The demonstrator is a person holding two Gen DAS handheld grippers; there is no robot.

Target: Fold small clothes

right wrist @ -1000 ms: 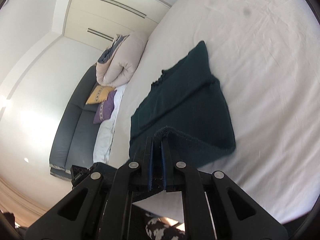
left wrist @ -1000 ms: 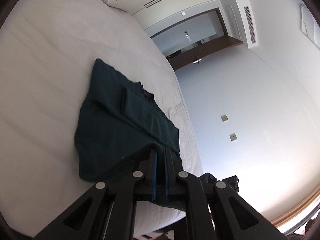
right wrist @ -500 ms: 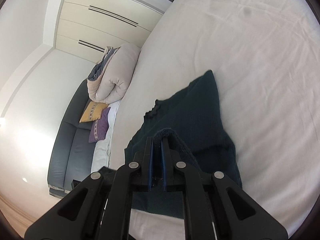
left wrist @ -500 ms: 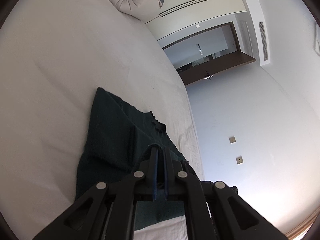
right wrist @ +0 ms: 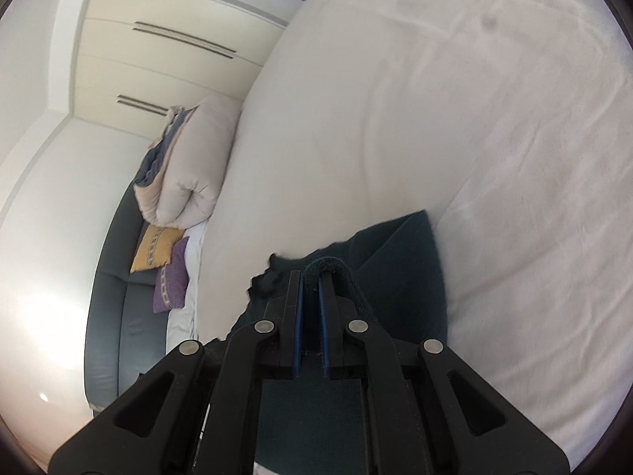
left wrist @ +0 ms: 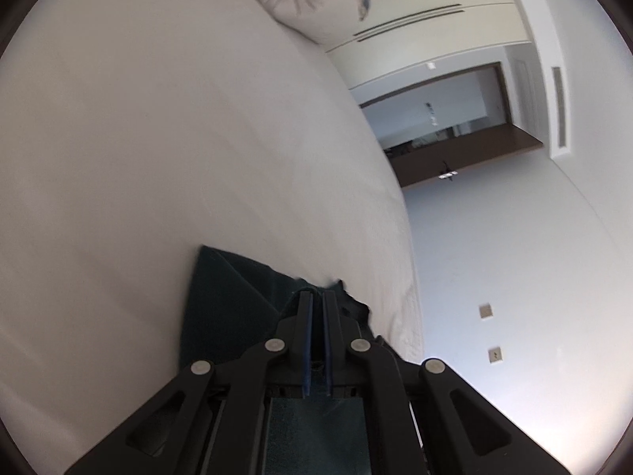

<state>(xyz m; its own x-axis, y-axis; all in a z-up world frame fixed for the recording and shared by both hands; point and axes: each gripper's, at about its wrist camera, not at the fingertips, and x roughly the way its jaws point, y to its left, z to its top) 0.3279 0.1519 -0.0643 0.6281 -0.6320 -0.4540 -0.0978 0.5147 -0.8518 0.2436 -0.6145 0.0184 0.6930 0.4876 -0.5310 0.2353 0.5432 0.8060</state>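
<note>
Both claws are pinching the cloth's near hem: left claw (left wrist: 316, 297), right claw (right wrist: 310, 277), carrying the cloth (right wrist: 399, 273) over itself on the bed (right wrist: 455, 118) for a half-fold.

garment (left wrist: 221, 308) mostly hidden by claw (left wrist: 316, 297)

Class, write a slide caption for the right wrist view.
Right gripper pinches the dark green garment's hem over the white bed.

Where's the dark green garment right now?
In both wrist views the dark green garment lies low on the white bed, its near edge pinched in the left gripper and right gripper.
</note>
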